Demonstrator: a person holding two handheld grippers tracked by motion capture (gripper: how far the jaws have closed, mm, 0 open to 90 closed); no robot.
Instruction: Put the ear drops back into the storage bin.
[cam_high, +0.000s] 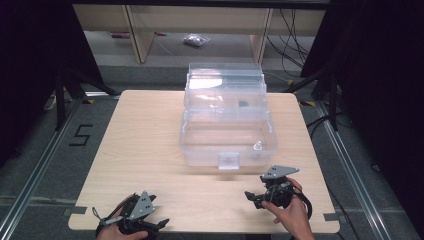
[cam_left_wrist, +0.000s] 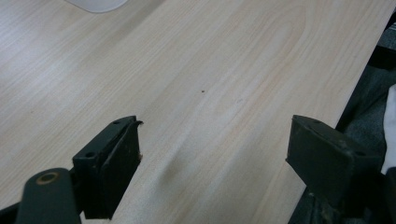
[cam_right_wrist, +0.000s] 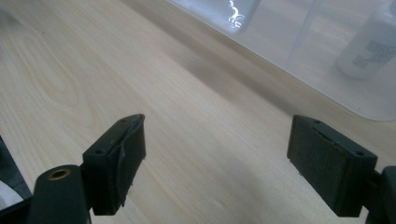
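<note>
A clear plastic storage box (cam_high: 227, 135) stands open at the middle of the wooden table (cam_high: 145, 150), its upper trays stepped back. A small white bottle (cam_high: 258, 146) stands inside the lower bin at the front right, and a small dark item (cam_high: 243, 104) lies in an upper tray. My left gripper (cam_high: 157, 212) rests near the table's front left edge, open and empty, over bare wood (cam_left_wrist: 215, 135). My right gripper (cam_high: 251, 199) sits at the front right, open and empty (cam_right_wrist: 217, 135), facing the box wall (cam_right_wrist: 299, 42) and the bottle (cam_right_wrist: 369, 44).
The box's front latch (cam_high: 229, 161) faces me. Bare wood spans the left half of the table. Black stands (cam_high: 62, 95) flank the table on both sides. A shelf unit (cam_high: 200, 20) and cables (cam_high: 292, 45) lie on the floor behind.
</note>
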